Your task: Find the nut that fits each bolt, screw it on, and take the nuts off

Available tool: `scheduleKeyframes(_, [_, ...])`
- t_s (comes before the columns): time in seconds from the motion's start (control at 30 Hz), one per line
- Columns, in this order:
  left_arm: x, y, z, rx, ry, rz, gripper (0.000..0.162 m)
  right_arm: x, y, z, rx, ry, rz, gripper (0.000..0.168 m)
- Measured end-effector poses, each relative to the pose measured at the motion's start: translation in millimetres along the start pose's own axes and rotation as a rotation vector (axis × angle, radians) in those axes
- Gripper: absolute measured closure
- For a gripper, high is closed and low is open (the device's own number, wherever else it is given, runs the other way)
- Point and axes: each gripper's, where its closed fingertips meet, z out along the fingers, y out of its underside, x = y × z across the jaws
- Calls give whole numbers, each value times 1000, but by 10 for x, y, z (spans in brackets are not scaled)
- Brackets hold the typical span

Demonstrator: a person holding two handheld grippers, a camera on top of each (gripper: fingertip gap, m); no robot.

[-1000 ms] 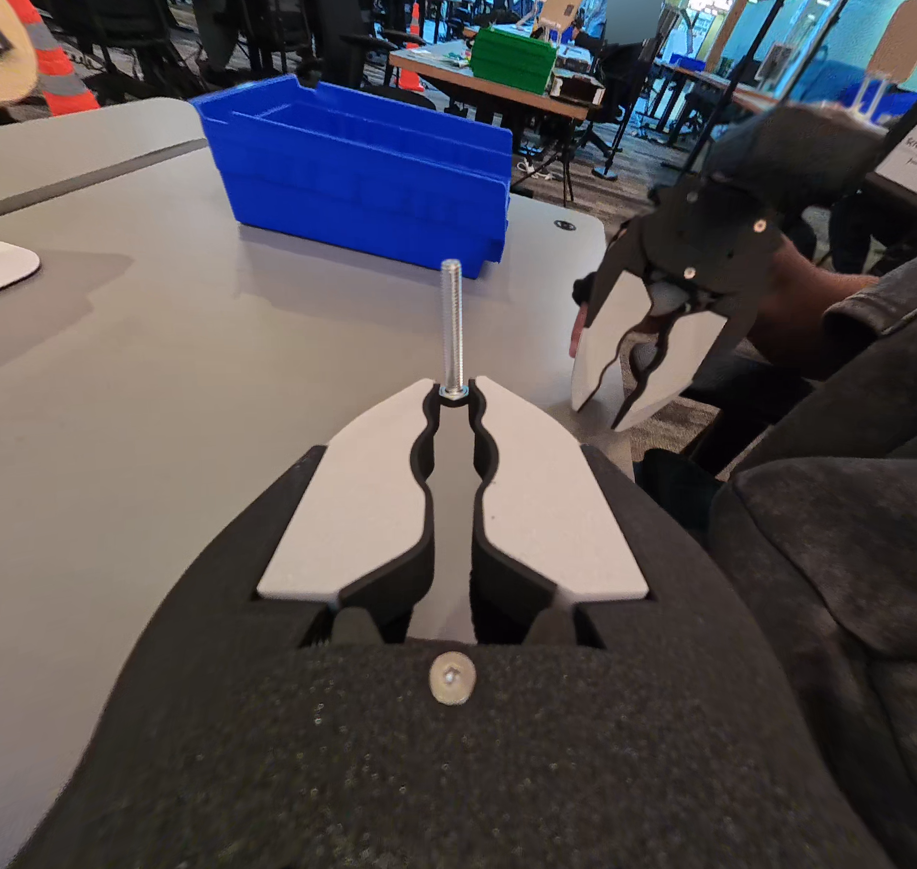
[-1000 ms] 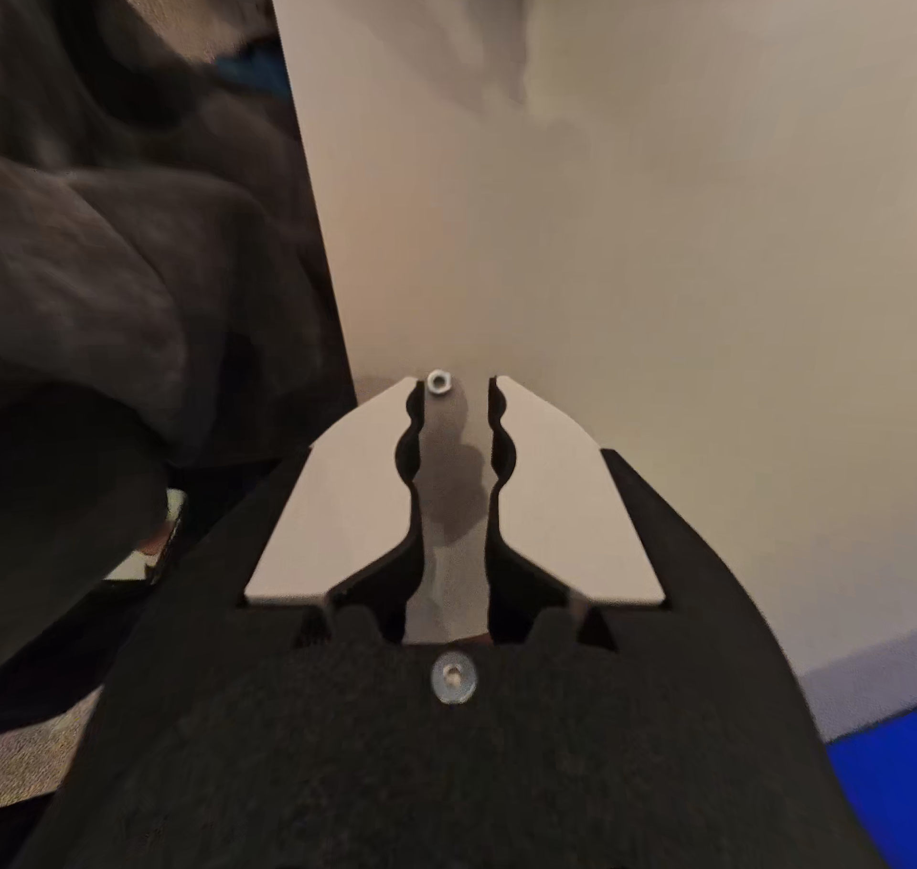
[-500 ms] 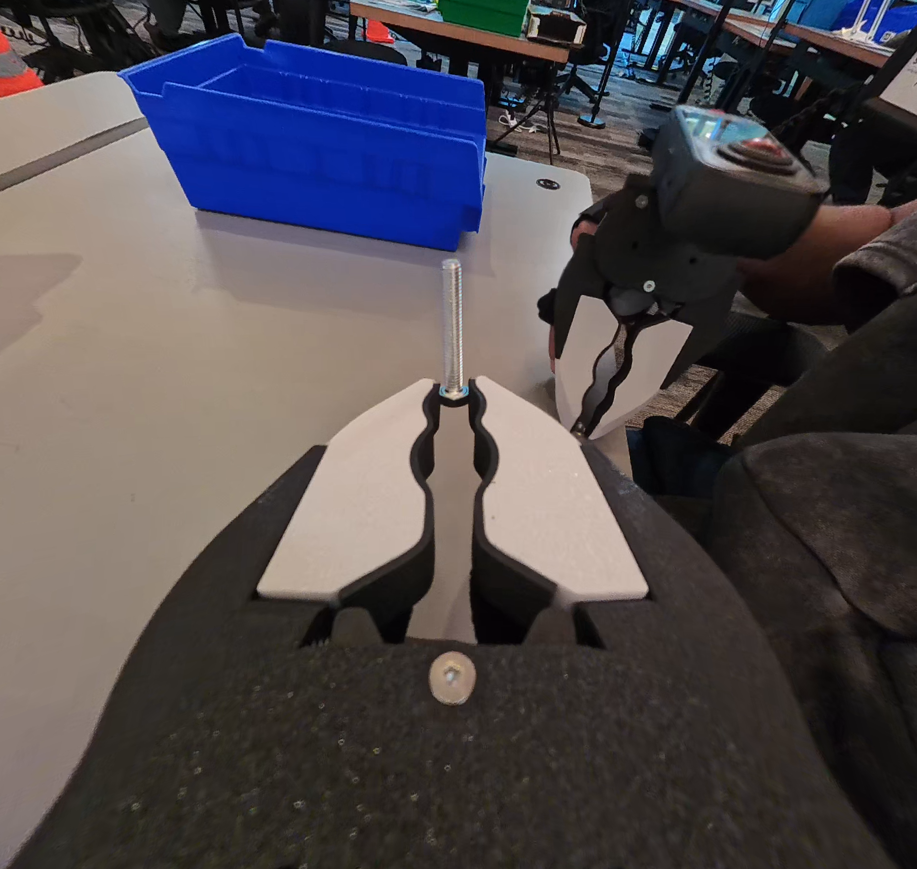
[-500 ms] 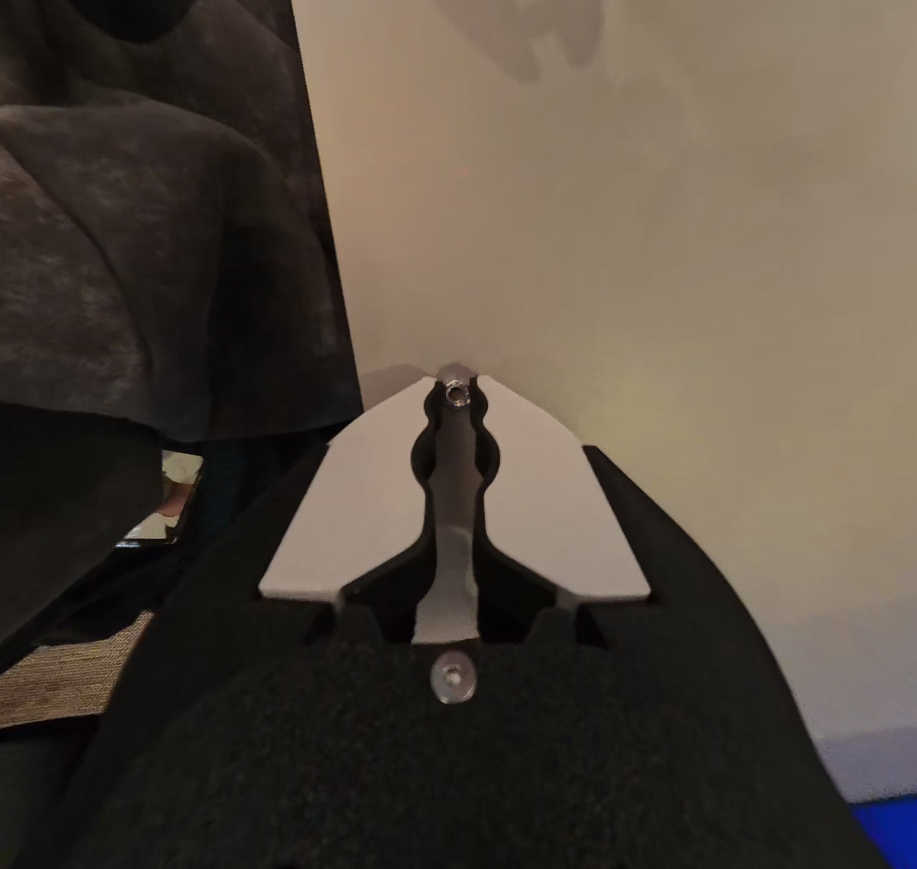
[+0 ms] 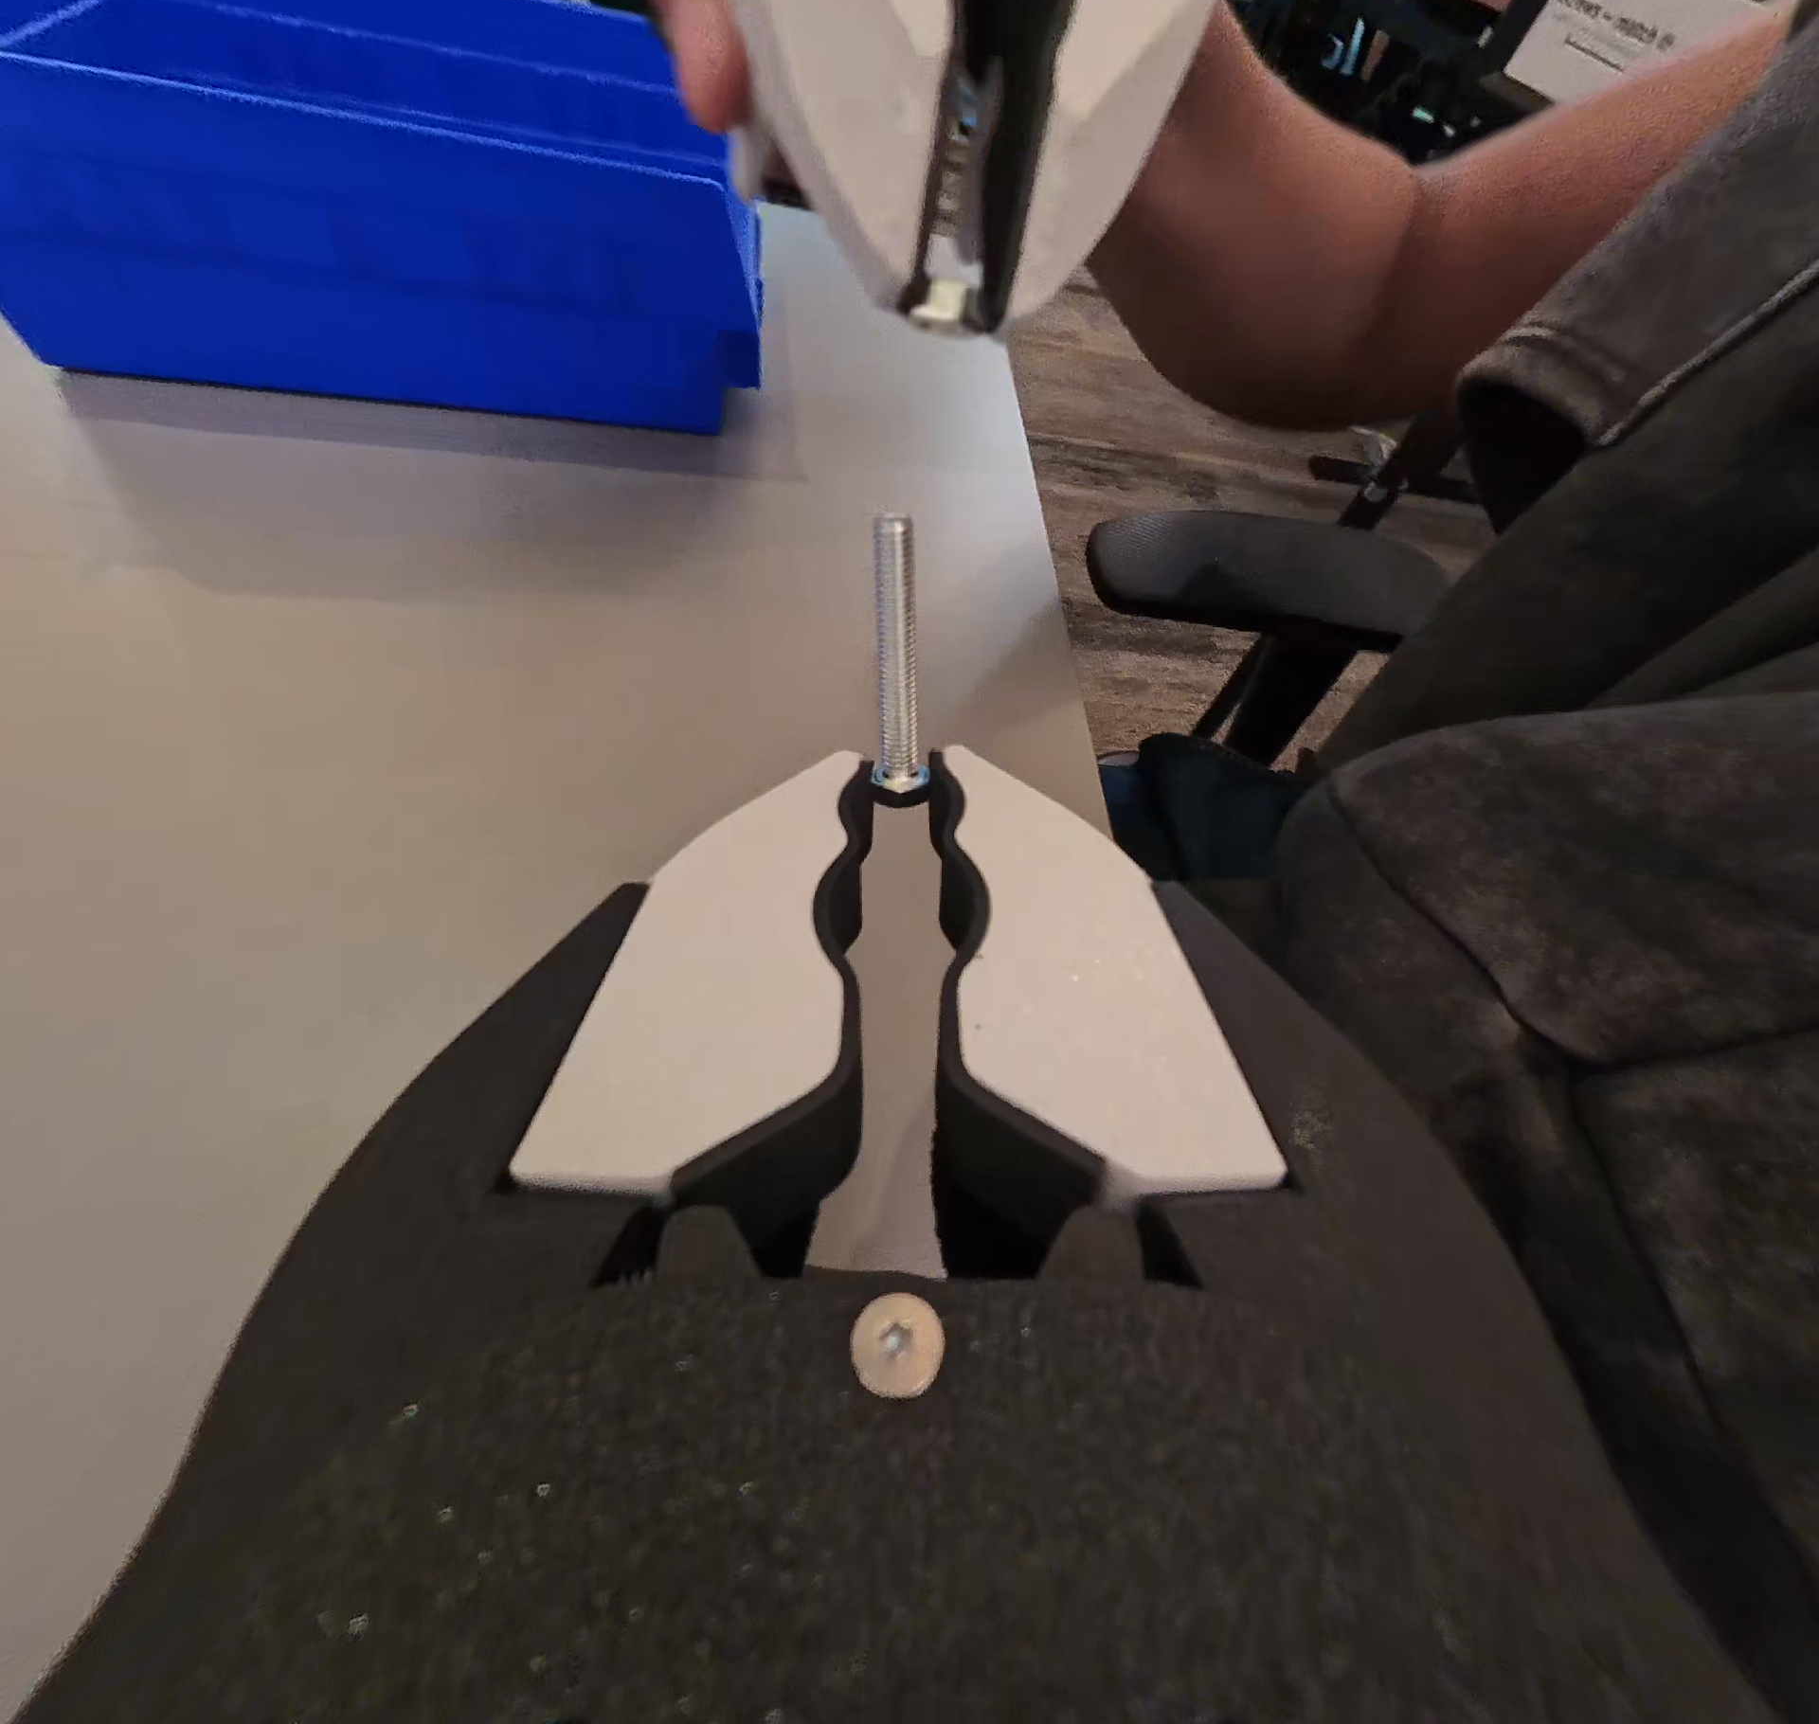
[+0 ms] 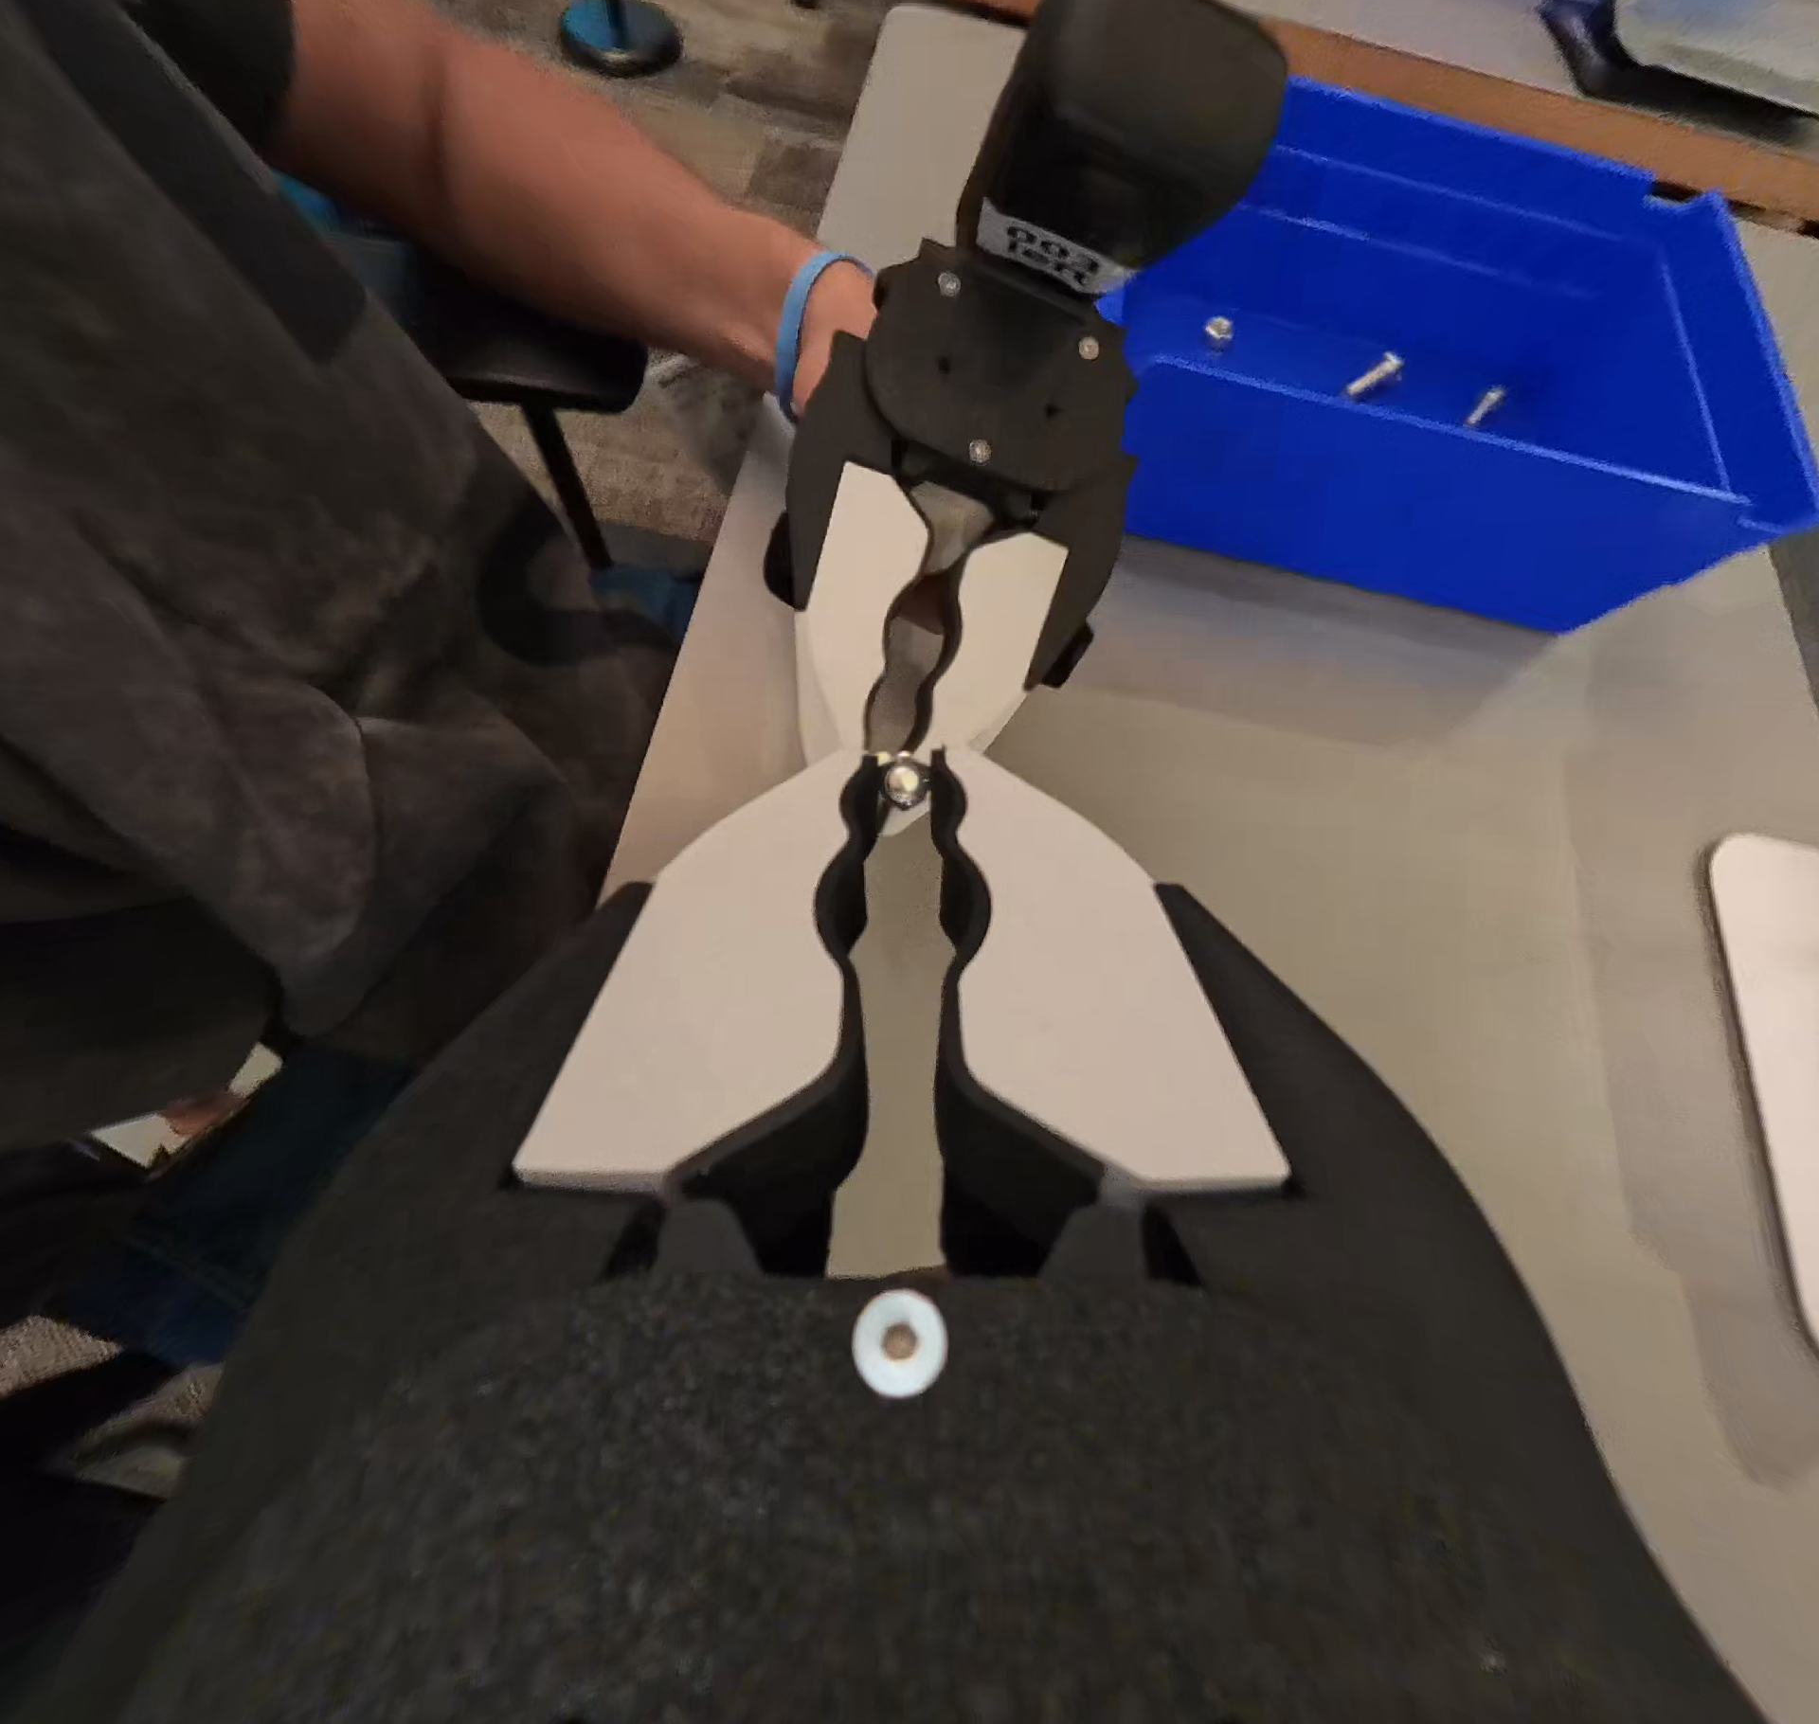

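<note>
My left gripper (image 5: pixel 898 773) is shut on the head of a long silver bolt (image 5: pixel 896 638), whose threaded shaft points away from me over the grey table (image 5: pixel 394 742). My right gripper (image 6: pixel 901 771) is shut on a small silver nut (image 6: pixel 901 784). In the left wrist view the right gripper (image 5: pixel 950 311) hangs above and beyond the bolt's tip, nut (image 5: pixel 940 309) at its fingertips, clearly apart from the bolt. In the right wrist view the left gripper (image 6: pixel 898 750) faces mine tip to tip, and the nut hides the bolt.
A blue bin (image 6: pixel 1614 535) stands on the table behind the left gripper and holds a loose nut (image 6: pixel 1219 330) and two bolts (image 6: pixel 1373 375); it also shows in the left wrist view (image 5: pixel 374 201). The table's edge (image 5: pixel 1053 545) runs just right of the bolt. A white flat object (image 6: pixel 1772 1037) lies at the right.
My right gripper closed on the nut at the table's edge, lifted it and swung it up in front of the bolt's tip. My left gripper kept its hold on the bolt.
</note>
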Motion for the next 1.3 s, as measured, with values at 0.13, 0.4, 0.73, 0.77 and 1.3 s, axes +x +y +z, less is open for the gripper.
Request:
scheduleKeyframes(0.13, [49,37,6,-19,9,14,152,-52,83,168,-123,-92,-70,158])
scheduleKeyframes(0.4, [89,61,-47,-7,39,-2,152,-95,118,268,-182,-160,-129,158])
scheduleKeyframes(0.73, [495,-130,-344,119,409,-48,152,-361,-179,241,-16,-362,-336,158])
scheduleKeyframes(0.77, [522,-173,-386,145,441,-59,152,-357,-256,233,20,-356,-352,158])
scheduleKeyframes(1.3, [595,-285,-470,244,588,-144,152,-269,-482,240,237,-293,-315,158])
